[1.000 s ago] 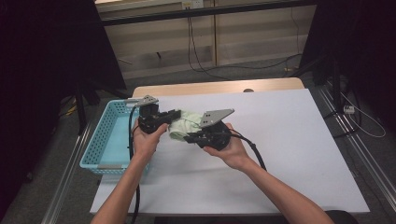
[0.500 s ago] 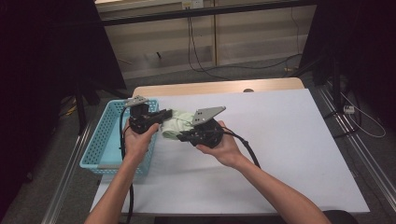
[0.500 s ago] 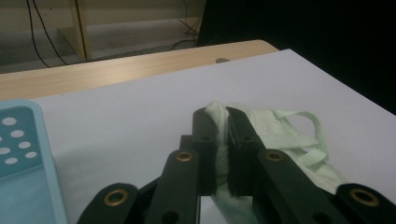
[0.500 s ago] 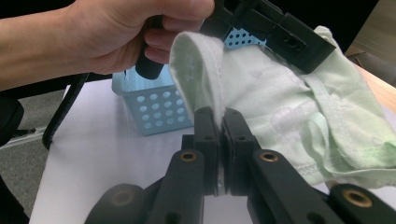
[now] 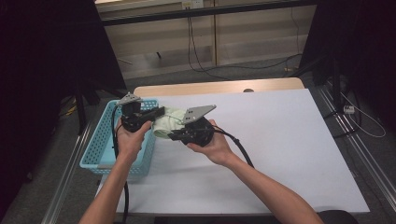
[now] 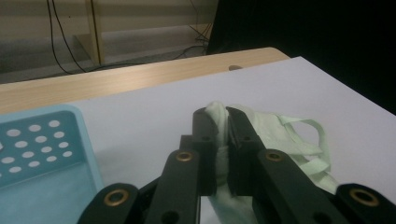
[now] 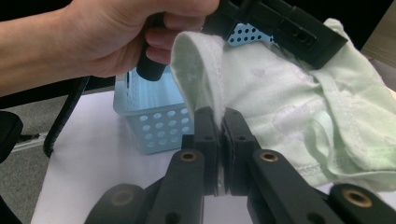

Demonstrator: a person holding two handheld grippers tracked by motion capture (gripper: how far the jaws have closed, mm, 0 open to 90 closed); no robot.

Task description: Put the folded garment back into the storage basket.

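One pale green garment (image 5: 167, 124) hangs between two grippers, just beside the one blue basket (image 5: 100, 149), at its right rim and above the white table (image 5: 289, 154). The left gripper (image 6: 222, 122) has its jaws pressed together on a bunched fold of the cloth; the right gripper (image 7: 220, 122) pinches a stitched hem the same way. In the right gripper view, the left hand (image 7: 100, 39) is wrapped around its tool in front of the basket. Two thin straps (image 6: 310, 140) loop off the cloth on the side away from the basket. The grippers cover much of the garment in the high view, so its full shape cannot be told. The basket's inside is hard to make out, and its near corner is hidden by the left forearm (image 5: 109, 186).
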